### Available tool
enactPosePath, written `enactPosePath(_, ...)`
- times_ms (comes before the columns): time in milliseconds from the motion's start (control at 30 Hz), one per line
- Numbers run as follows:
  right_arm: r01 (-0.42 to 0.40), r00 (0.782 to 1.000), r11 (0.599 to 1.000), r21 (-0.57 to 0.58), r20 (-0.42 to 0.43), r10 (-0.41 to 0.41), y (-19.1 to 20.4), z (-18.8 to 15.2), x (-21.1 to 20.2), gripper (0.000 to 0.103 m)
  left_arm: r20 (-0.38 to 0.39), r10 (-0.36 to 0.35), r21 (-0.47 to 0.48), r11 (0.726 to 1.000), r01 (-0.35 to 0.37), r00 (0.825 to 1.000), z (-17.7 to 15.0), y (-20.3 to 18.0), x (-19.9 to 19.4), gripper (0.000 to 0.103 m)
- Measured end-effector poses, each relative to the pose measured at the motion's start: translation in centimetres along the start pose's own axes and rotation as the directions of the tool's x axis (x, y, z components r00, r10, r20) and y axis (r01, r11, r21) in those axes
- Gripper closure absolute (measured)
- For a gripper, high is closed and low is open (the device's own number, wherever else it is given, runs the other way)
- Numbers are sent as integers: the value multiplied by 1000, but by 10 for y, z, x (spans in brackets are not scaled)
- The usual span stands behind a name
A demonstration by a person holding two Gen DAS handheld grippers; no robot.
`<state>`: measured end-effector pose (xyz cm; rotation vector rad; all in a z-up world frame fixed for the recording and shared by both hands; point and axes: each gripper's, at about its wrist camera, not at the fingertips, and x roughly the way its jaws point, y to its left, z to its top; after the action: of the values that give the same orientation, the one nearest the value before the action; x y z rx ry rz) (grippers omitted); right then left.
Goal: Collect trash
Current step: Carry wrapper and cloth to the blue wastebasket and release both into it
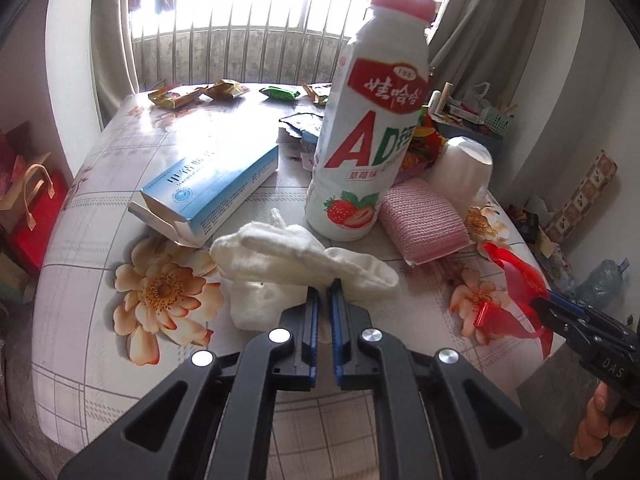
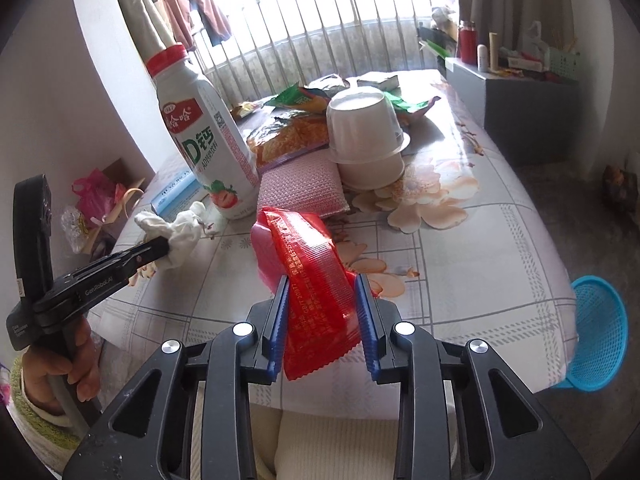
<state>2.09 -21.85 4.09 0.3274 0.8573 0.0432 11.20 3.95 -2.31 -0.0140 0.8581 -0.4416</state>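
Note:
My left gripper is shut on a crumpled white tissue lying on the flowered tablecloth; the same gripper and tissue show at the left of the right wrist view. My right gripper is shut on a red plastic wrapper, whose crinkled end sticks out toward the camera. In the left wrist view that wrapper hangs at the right table edge from the right gripper. A white strawberry milk bottle stands just behind the tissue.
A blue-and-white carton lies left of the bottle. A pink sponge, stacked white cups and several snack wrappers crowd the table's middle and far end. A blue mesh bin stands on the floor at the right. A hand holds the left gripper's handle.

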Motion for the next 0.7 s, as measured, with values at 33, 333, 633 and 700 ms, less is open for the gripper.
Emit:
enactPosePath(33, -5, 1000, 1000, 10, 9, 5, -3, -1, -5, 75, 5, -11, 1, 1000, 11, 1000, -1, -3, -7, 98)
enactPosePath(333, -2, 994, 992, 122, 106, -11, -40, -15, -61, 76, 62, -154, 118, 982, 146, 986, 4, -67, -53, 98)
enactPosePath(633, 50, 979, 912, 407, 162, -126, -130, -52, -113, 76, -26, -361, 313, 883, 351, 932, 26, -189, -39, 98)
enactPosePath(700, 81, 973, 880, 469, 153, -171, -155, -63, -121, 76, -63, -397, 339, 854, 394, 916, 28, -220, -29, 98)
